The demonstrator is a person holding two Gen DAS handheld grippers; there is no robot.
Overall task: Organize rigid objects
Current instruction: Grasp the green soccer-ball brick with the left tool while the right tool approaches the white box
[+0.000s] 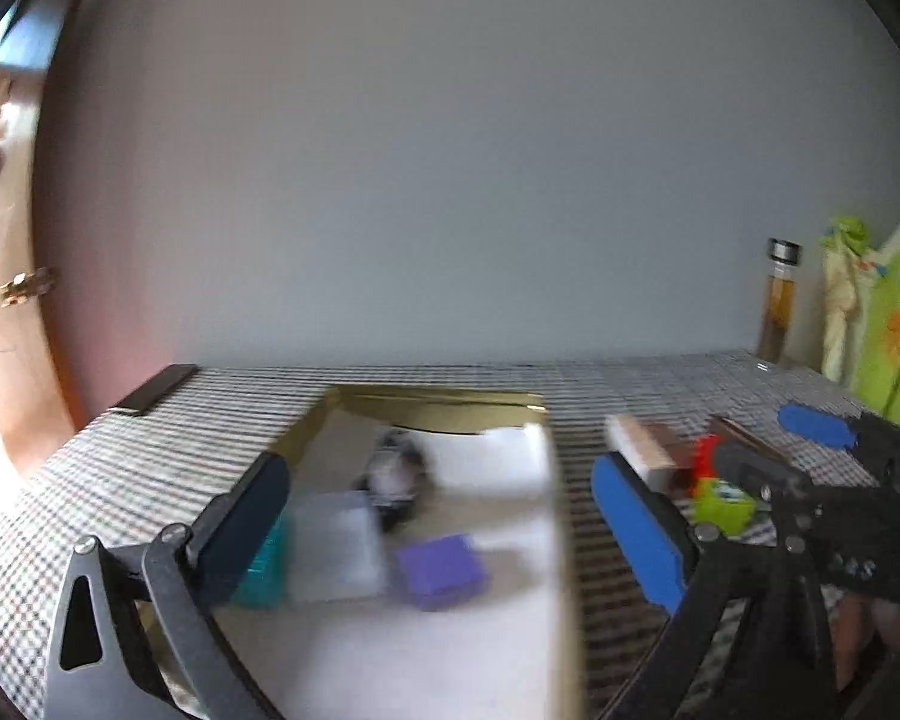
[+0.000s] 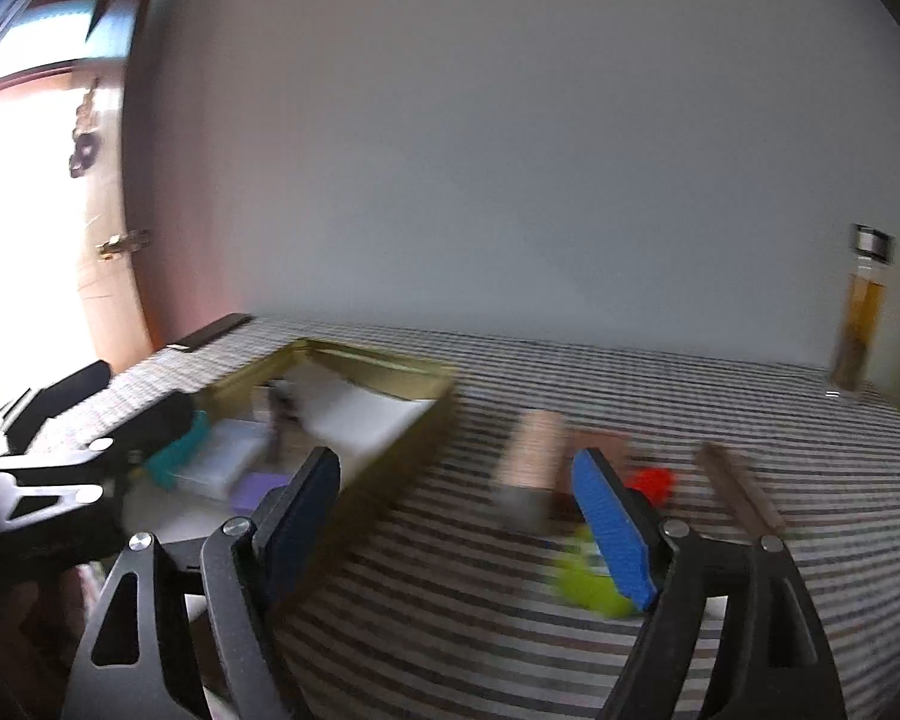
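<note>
A gold-rimmed tray (image 1: 438, 414) with a white floor lies on the checked cloth; it also shows in the right wrist view (image 2: 390, 384). In it lie a purple block (image 1: 441, 570), a clear box with a teal end (image 1: 330, 546) and a dark blurred object (image 1: 396, 474). My left gripper (image 1: 444, 534) is open and empty over the tray. Right of the tray lie a tan block (image 2: 531, 462), a red piece (image 2: 651, 483), a lime-green piece (image 2: 588, 582) and a brown stick (image 2: 741, 495). My right gripper (image 2: 468, 528) is open and empty above the cloth, beside these loose pieces.
A glass bottle with amber liquid (image 2: 861, 318) stands at the back right by the wall. Green-and-yellow fabric (image 1: 876, 324) hangs beside it. A black flat bar (image 1: 156, 387) lies at the table's back left corner. A wooden door (image 2: 42, 240) is at the left.
</note>
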